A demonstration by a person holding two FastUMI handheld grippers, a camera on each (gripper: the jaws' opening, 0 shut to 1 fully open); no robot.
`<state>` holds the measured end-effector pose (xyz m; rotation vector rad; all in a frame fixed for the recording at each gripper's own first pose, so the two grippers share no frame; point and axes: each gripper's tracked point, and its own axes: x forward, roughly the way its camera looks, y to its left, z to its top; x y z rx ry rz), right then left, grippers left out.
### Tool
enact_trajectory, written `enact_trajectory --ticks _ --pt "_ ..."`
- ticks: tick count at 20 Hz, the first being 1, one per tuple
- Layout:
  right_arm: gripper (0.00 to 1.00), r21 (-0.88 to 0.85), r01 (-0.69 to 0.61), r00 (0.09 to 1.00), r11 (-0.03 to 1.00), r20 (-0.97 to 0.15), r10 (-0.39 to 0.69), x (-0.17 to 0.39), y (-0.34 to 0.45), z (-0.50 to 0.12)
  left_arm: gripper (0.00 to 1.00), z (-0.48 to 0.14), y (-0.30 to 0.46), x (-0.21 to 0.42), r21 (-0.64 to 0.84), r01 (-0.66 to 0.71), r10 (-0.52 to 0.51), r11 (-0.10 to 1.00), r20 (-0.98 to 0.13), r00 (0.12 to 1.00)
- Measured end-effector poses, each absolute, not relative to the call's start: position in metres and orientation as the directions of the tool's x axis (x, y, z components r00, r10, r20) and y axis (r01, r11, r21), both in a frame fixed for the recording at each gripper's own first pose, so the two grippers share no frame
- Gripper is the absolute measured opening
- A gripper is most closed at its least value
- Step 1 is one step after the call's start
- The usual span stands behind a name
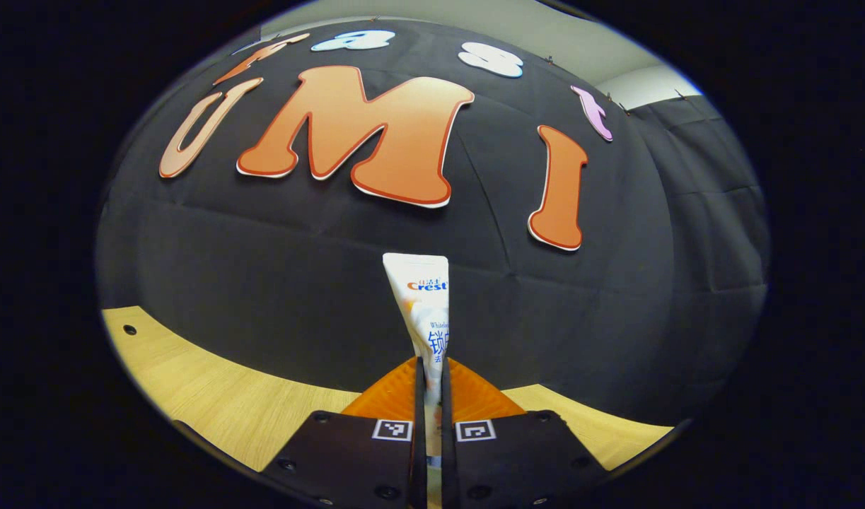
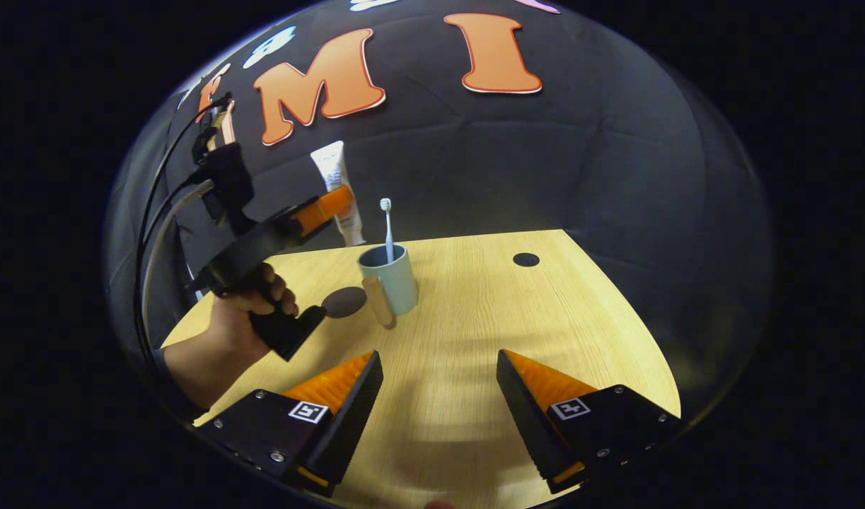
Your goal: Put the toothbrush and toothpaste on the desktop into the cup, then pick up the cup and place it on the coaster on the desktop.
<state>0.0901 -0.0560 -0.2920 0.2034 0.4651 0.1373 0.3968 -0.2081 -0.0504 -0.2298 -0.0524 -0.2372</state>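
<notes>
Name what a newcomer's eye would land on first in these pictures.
First, the white toothpaste tube, held upright above the wooden desktop by the shut left gripper. Next, the pale blue cup mid-desk with a white toothbrush standing inside, a dark round coaster beside it.

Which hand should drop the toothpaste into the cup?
Left. Its tongs already pinch the toothpaste, held up beside the cup, where the toothbrush already stands. The right tongs are open, holding nothing, nearer the table's front.
</notes>
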Motion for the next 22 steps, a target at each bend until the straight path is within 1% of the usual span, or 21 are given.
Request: enact_trajectory --ticks 3,5,7,8,9,13,15,16,17,18,19,22 --pt "0.98 0.22 -0.085 0.891 0.972 -0.42 0.174 0.094 -0.059 -0.291 0.07 -0.07 -0.213 0.407 -0.202 0.217 -0.209 0.955 0.065 0.976" --pt "0.98 0.222 -0.077 0.891 0.972 -0.423 0.167 0.096 -0.062 -0.294 0.08 -0.082 -0.218 0.411 -0.193 0.221 -0.214 0.956 0.056 0.975" --pt "0.99 0.227 -0.065 0.889 0.972 -0.43 0.16 0.098 -0.067 -0.295 0.08 -0.097 -0.224 0.415 -0.171 0.228 -0.227 0.959 0.024 0.974" --pt "0.99 0.23 -0.061 0.889 0.971 -0.43 0.158 0.099 -0.068 -0.296 0.06 -0.104 -0.225 0.416 -0.169 0.225 -0.227 0.96 0.008 0.974" --pt "0.98 0.228 -0.053 0.889 0.972 -0.432 0.15 0.1 -0.07 -0.297 0.08 -0.111 -0.227 0.416 -0.172 0.224 -0.229 0.959 -0.004 0.974" --pt "0.98 0.223 -0.043 0.887 0.974 -0.44 0.14 0.102 -0.075 -0.301 0.09 -0.125 -0.23 0.416 -0.15 0.215 -0.222 0.965 -0.03 0.975" --pt "0.98 0.221 -0.038 0.889 0.975 -0.438 0.134 0.103 -0.076 -0.299 0.12 -0.135 -0.228 0.414 -0.133 0.209 -0.217 0.969 -0.05 0.975" --pt "0.98 0.22 -0.036 0.89 0.975 -0.436 0.131 0.102 -0.076 -0.298 0.18 -0.138 -0.232 0.411 -0.136 0.231 -0.241 0.963 -0.061 0.969" --pt "0.98 0.221 -0.036 0.891 0.975 -0.434 0.131 0.103 -0.076 -0.297 0.44 -0.147 -0.24 0.413 -0.138 0.257 -0.269 0.956 -0.075 0.96" --pt "0.98 0.218 -0.034 0.892 0.975 -0.433 0.128 0.103 -0.076 -0.297 0.71 -0.156 -0.242 0.423 -0.123 0.247 -0.26 0.961 -0.099 0.961" --pt "0.98 0.217 -0.033 0.893 0.976 -0.432 0.126 0.103 -0.077 -0.296 0.97 -0.154 -0.235 0.406 -0.12 0.244 -0.256 0.962 -0.099 0.962" --pt "0.98 0.208 -0.028 0.894 0.978 -0.433 0.118 0.102 -0.078 -0.296 0.98 -0.143 -0.227 0.402 -0.124 0.233 -0.243 0.965 -0.078 0.967"
